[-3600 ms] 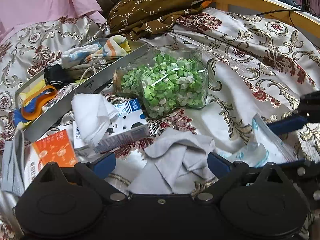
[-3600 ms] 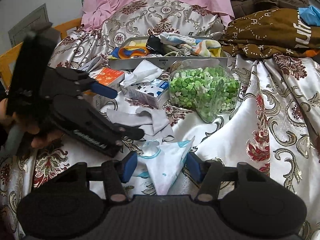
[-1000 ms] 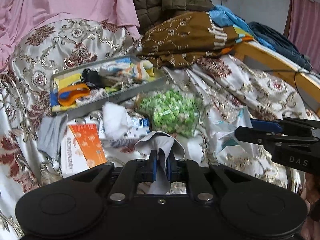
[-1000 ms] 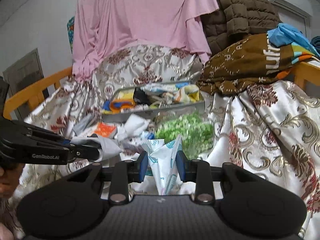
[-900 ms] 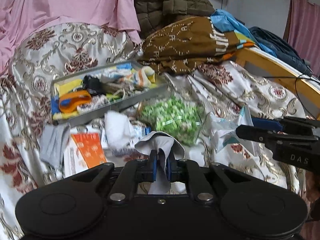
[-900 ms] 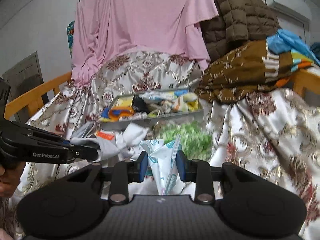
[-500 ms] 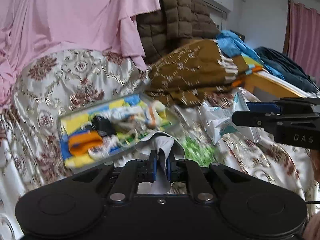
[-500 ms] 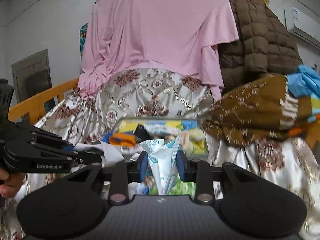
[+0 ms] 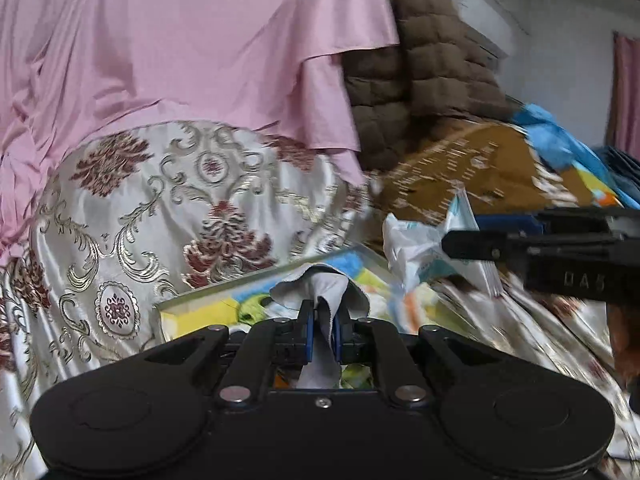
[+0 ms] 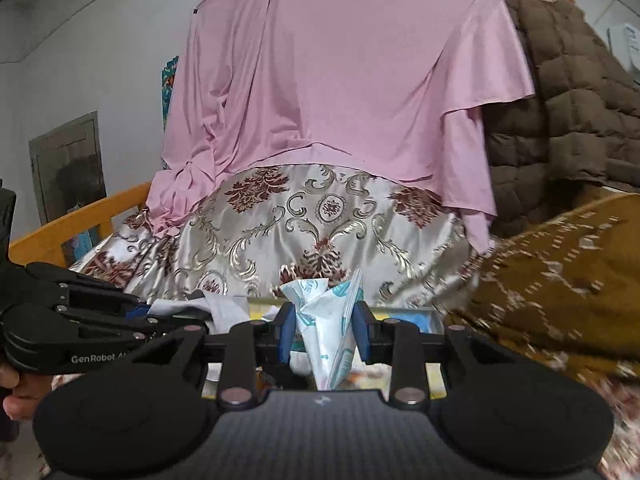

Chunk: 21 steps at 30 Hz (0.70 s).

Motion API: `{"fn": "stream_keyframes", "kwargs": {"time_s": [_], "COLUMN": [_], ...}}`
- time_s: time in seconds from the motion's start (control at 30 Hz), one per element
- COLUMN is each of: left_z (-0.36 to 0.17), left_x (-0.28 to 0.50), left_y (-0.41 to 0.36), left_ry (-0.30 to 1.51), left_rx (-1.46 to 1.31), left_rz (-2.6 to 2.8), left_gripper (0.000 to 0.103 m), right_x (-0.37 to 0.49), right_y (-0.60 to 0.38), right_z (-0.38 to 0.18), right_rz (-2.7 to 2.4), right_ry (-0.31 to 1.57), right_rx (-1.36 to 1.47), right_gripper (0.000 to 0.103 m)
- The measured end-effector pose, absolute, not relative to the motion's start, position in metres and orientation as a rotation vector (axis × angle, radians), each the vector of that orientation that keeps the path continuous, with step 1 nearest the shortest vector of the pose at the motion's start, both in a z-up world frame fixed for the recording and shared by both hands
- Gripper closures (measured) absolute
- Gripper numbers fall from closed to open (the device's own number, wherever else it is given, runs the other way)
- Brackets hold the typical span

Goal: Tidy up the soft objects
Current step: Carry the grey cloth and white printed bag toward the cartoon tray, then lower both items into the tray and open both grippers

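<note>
Left gripper (image 9: pixel 322 330): blue pads clenched on a grey cloth (image 9: pixel 320 292), its fold bunched above the tips. Right gripper (image 10: pixel 324 330): grasping a crumpled white-and-teal plastic packet (image 10: pixel 326 320). Both items are held above the open metal tray (image 9: pixel 256 286) of colourful fabrics, on the floral satin bedspread (image 9: pixel 132 208).

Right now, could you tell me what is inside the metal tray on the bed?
The metal tray shows yellow, blue and green fabric items at its near corner. The grey cloth in the left hand-held gripper and the gripper body cover the rest, so its full contents cannot be seen.
</note>
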<state>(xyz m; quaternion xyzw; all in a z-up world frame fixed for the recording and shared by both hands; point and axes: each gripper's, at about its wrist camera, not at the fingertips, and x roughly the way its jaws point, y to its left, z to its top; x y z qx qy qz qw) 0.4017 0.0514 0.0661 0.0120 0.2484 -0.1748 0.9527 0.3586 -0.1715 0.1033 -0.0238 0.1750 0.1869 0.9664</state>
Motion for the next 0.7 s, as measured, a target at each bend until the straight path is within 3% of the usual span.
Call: {"fn": "stream_keyframes", "kwargs": {"time_s": [0.37,0.7], "left_z": [0.032,0.008], "left_x": [0.51,0.54], "left_y": [0.102,0.105], "left_ry": [0.603,0.689], "left_rx": [-0.105,-0.075], "left_rz": [-0.23,-0.219], "left_gripper": [0.093,0.093], "right_x": [0.489,0.541], "right_y": [-0.114,-0.091], "right_z": [0.072,0.046], "right_rz": [0.413,0.392], "right_ry": [0.468,0.581], "right_rx": [-0.038,-0.032], "right_gripper": [0.069,0.069]}}
